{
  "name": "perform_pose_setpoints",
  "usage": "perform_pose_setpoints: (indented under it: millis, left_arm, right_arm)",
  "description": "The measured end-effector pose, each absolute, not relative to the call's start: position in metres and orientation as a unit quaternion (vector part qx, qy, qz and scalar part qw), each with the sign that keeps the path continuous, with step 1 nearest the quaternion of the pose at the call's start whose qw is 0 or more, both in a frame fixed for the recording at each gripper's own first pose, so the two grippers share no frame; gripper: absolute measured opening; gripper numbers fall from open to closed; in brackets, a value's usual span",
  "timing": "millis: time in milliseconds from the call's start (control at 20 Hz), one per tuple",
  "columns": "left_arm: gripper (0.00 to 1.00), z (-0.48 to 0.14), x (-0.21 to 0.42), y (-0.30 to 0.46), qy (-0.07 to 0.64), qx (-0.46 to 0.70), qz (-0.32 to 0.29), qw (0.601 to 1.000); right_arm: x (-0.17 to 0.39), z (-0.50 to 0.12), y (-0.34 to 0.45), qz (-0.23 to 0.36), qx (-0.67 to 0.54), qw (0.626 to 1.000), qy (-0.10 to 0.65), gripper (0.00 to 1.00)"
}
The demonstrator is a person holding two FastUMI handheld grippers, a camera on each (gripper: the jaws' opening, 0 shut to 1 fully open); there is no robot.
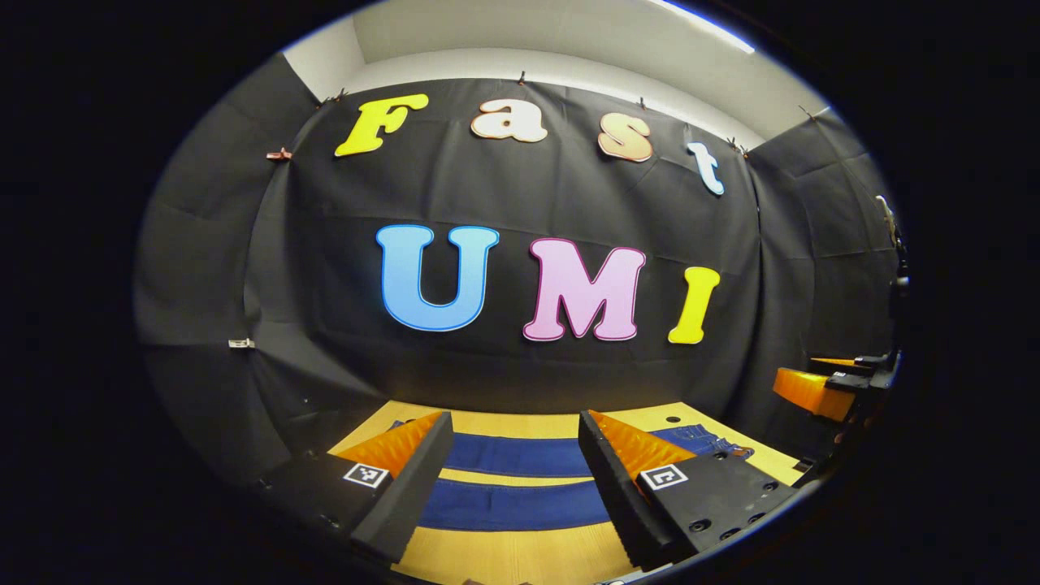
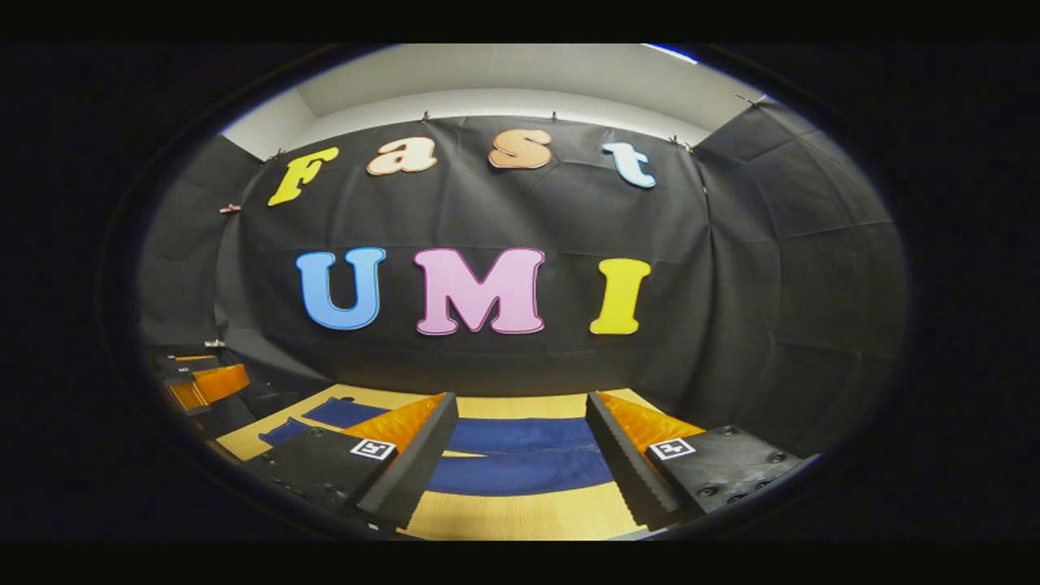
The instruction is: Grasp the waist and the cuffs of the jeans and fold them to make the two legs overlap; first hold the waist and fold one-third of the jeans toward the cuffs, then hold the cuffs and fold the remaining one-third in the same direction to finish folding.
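hovering over the table (image 1: 520, 561), both sets of my fingers wide, gripping nothing. left gripper (image 1: 516, 479) at bottom centre of the left gripper view; jeans (image 1: 512, 504) lie flat between its fingers, two legs side by side, waist toward lower right. right gripper (image 2: 520, 463) at bottom centre of the right gripper view, jeans (image 2: 520, 471) beyond its fingers, left gripper at far left edge.

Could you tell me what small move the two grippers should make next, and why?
Probably lower both toward the jeans. They lie flat on the wooden table with the two legs side by side, nothing folded yet. The left gripper and the right gripper are both open and hold nothing, so reaching the waist and cuffs looks like the first step.
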State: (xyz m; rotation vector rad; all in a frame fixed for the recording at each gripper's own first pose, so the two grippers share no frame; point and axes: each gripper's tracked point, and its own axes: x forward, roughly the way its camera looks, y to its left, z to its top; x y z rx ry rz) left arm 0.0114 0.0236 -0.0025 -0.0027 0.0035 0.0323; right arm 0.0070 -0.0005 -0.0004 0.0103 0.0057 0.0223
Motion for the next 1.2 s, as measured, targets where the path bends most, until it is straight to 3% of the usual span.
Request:
perform_pose_setpoints:
  millis: [550, 700, 1000, 1200]
  left_arm:
    - [0.96, -0.005, 0.012, 0.068, 0.003, 0.023, 0.022, 0.999]
    - [0.96, -0.013, 0.019, 0.083, 0.004, 0.062, -0.005, 0.998]
    - [0.98, -0.086, 0.031, 0.174, 0.117, 0.208, -0.034, 0.971]
    - [0.99, -0.143, 0.039, 0.235, 0.203, 0.334, -0.084, 0.916]
  right_arm:
    - [-0.006, 0.017, 0.016, 0.024, -0.008, 0.999, -0.019, 0.95]
    - [0.003, 0.013, 0.016, 0.028, -0.012, 0.999, -0.015, 0.99]
    - [0.027, 0.002, 0.003, 0.025, -0.022, 0.999, 0.002, 0.97]
    - [0.041, -0.022, -0.009, 0.017, -0.033, 0.999, 0.036, 0.96]
